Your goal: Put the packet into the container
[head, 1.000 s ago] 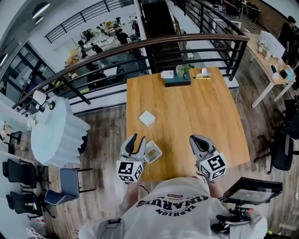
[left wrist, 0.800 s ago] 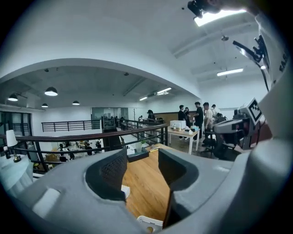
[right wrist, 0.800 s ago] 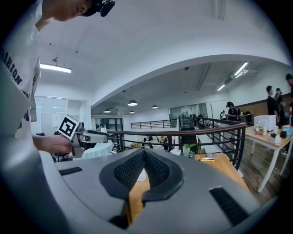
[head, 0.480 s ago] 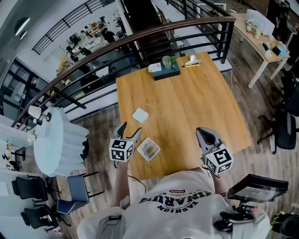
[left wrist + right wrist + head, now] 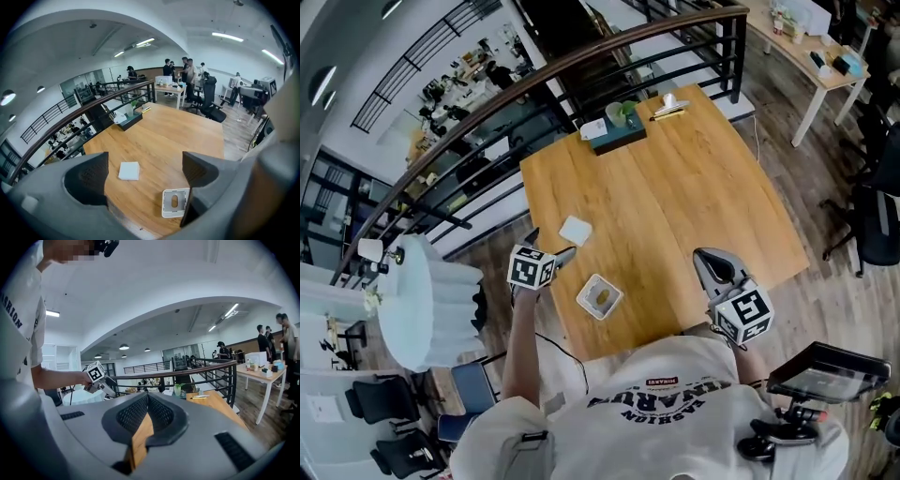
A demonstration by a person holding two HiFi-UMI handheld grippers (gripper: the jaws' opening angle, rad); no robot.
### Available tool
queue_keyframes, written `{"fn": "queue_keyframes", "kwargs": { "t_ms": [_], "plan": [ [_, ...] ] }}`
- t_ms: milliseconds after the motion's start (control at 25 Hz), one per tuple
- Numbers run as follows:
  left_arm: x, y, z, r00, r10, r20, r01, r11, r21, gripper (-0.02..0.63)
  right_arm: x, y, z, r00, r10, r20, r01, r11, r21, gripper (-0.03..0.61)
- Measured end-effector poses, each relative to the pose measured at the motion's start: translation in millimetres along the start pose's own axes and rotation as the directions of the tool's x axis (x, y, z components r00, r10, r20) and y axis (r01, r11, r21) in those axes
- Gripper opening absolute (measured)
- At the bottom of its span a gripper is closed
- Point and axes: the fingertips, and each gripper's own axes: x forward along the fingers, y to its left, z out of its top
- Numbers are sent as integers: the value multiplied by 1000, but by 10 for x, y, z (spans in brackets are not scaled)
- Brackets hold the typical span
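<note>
A flat white square packet [image 5: 576,230] lies on the wooden table [image 5: 675,206] near its left side. Closer to me, a small white square container [image 5: 600,296] holds a small yellowish thing. My left gripper [image 5: 548,246] hovers over the table's left edge, between packet and container. Its jaws have just been opening and now stand open with nothing between them. The left gripper view shows the packet [image 5: 129,170] ahead between the open left gripper [image 5: 143,164] fingers, the container [image 5: 175,203] by the right finger. My right gripper [image 5: 705,255] is shut and empty at the near right; in its own view the right gripper [image 5: 147,399] jaws meet.
A dark tray [image 5: 614,136] with a cup and small items stands at the table's far edge, against a black railing [image 5: 609,56]. A round white-covered table [image 5: 422,300] stands to the left, an office chair [image 5: 877,225] to the right. Several people stand by a desk [image 5: 171,89].
My left gripper has swung up and left, away from the container, and its jaws have opened. The container now sits alone on the table. The right gripper shifted slightly.
</note>
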Motion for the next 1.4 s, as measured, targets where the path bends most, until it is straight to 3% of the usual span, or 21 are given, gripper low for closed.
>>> {"fn": "queue_keyframes", "kwargs": {
  "t_ms": [200, 400, 520, 760, 1120, 1400],
  "plan": [
    [356, 167, -181, 986, -65, -157, 74, 996, 55, 526, -55, -50, -63, 1000, -16, -6, 16, 1000, 13, 9],
    [759, 345, -315, 963, -94, -252, 114, 991, 65, 589, -106, -65, -145, 999, -29, -25, 29, 999, 23, 8],
    [1052, 411, -379, 951, -121, -284, 136, 990, 33, 589, -130, -81, -184, 999, -37, -31, 38, 999, 21, 8],
    [1507, 593, -585, 913, -119, -390, 147, 988, 45, 589, -105, -110, -201, 998, -50, -38, 51, 999, 17, 8],
    [2130, 683, -993, 858, -132, -497, 166, 986, 23, 589, -224, -204, -286, 992, -112, -58, 114, 993, 18, 9],
    [2512, 745, -1252, 840, -141, -523, 170, 985, 8, 589, -234, -271, -372, 986, -150, -79, 152, 988, 25, 8]
  ]
}}
